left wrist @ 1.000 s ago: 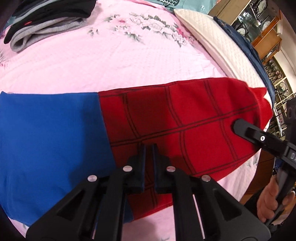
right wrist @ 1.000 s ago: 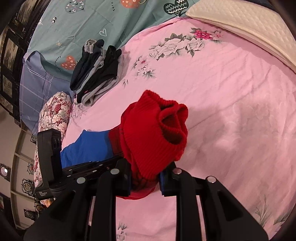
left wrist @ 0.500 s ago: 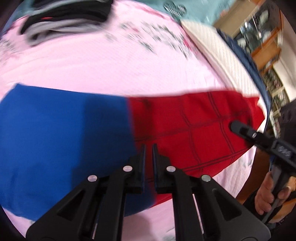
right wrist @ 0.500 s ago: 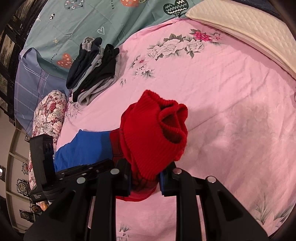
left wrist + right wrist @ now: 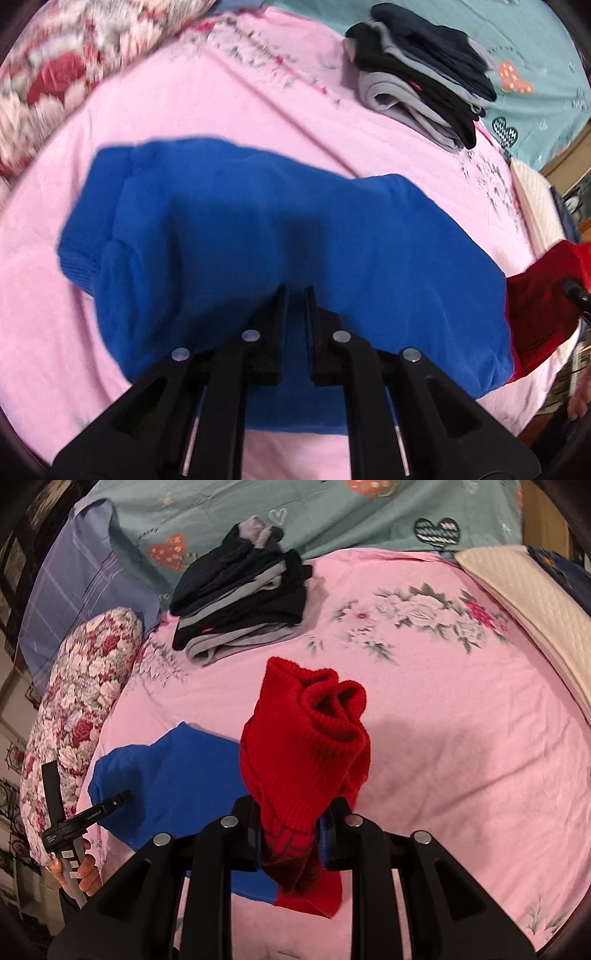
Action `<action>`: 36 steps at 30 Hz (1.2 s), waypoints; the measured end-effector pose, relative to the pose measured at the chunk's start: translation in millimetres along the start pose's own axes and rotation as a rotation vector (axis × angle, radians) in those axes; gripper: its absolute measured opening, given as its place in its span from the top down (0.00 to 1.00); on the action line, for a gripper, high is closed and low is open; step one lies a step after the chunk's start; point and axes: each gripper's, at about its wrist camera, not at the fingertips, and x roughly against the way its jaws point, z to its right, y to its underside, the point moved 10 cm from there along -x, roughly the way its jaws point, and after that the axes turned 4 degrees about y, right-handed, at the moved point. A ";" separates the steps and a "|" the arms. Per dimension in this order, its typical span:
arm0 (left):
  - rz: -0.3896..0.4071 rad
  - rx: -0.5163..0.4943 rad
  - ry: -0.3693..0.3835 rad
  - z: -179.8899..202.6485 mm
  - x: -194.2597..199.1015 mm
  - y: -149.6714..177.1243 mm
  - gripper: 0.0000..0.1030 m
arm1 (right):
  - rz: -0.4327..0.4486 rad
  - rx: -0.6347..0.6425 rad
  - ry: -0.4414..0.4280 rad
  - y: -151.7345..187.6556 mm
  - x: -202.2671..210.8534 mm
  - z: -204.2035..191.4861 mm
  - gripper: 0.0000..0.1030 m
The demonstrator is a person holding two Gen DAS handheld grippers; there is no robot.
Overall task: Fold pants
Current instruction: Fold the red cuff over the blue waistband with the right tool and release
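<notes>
left gripper (image 5: 295, 295) has swung from the pants' (image 5: 280, 258) red half to blue.

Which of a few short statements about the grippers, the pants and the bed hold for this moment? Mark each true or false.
1. The right gripper is shut on the red end of the pants. True.
2. The left gripper holds the red cuffs. False: its narrowly parted fingers sit over the blue part, and a grip cannot be confirmed.
3. A stack of folded dark and grey clothes lies on the pink sheet. True.
4. The pants are entirely red. False: one part is blue, the other red with dark lines.
5. A floral pillow lies at the edge of the bed. True.
</notes>
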 end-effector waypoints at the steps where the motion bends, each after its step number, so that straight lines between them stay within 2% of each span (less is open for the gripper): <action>1: 0.007 0.004 0.024 -2.4 -2.2 -0.3 0.93 | -0.017 0.043 0.000 -1.2 -10.2 -20.7 0.78; 5: 0.028 -0.013 0.066 -2.7 -5.2 -3.9 0.92 | -0.074 0.175 0.014 2.3 -51.1 -85.8 0.79; 12: 0.023 0.053 0.187 -9.2 -7.6 -8.5 0.92 | -0.155 0.304 0.125 18.8 -113.1 -131.4 0.78; 14: 0.022 0.056 0.197 -8.2 -8.0 -8.1 0.92 | -0.202 0.356 0.149 29.1 -126.4 -141.7 0.67; 15: 0.022 0.055 0.197 -7.8 -7.4 -7.3 0.92 | -0.230 0.374 0.140 34.1 -128.9 -147.9 0.56; 16: 0.023 0.054 0.196 -8.8 -6.3 -6.6 0.92 | -0.264 0.389 0.097 39.6 -127.4 -157.5 0.48; 17: 0.023 0.053 0.196 -8.6 -6.2 -6.5 0.92 | -0.272 0.390 0.042 40.1 -119.7 -166.9 0.47; 19: 0.022 0.054 0.200 -9.1 -6.0 -6.3 0.92 | -0.231 0.381 -0.030 27.9 -98.5 -178.7 0.45; 21: 0.020 0.061 0.209 -9.1 -7.0 -7.2 0.92 | -0.148 0.352 -0.056 7.0 -78.7 -179.7 0.45; 22: 0.019 0.064 0.213 -9.4 -7.1 -7.4 0.92 | -0.100 0.340 -0.043 -4.8 -71.9 -175.9 0.48; 23: 0.018 0.066 0.216 -9.4 -7.2 -7.4 0.92 | -0.063 0.336 -0.016 -14.0 -70.2 -170.4 0.56; 24: 0.017 0.067 0.217 -9.4 -7.5 -7.9 0.92 | -0.051 0.329 0.010 -19.1 -74.1 -164.2 0.81; 26: 0.018 0.066 0.215 -8.9 -7.3 -8.0 0.92 | -0.099 0.298 -0.002 -15.9 -90.7 -156.7 0.87; 31: 0.012 0.065 0.207 -10.1 -9.0 -8.0 0.92 | -0.284 0.271 -0.056 24.3 -141.7 -155.7 0.88; 33: 0.017 0.065 0.211 -9.7 -7.5 -8.8 0.92 | -0.269 0.267 -0.062 20.7 -137.3 -157.1 0.87; 35: 0.017 0.071 0.215 -10.2 -7.0 -8.8 0.92 | -0.262 0.245 -0.105 16.6 -123.9 -158.2 0.82; 36: 0.018 0.076 0.221 -10.6 -6.6 -8.5 0.92 | -0.242 0.221 -0.130 11.3 -114.2 -154.6 0.72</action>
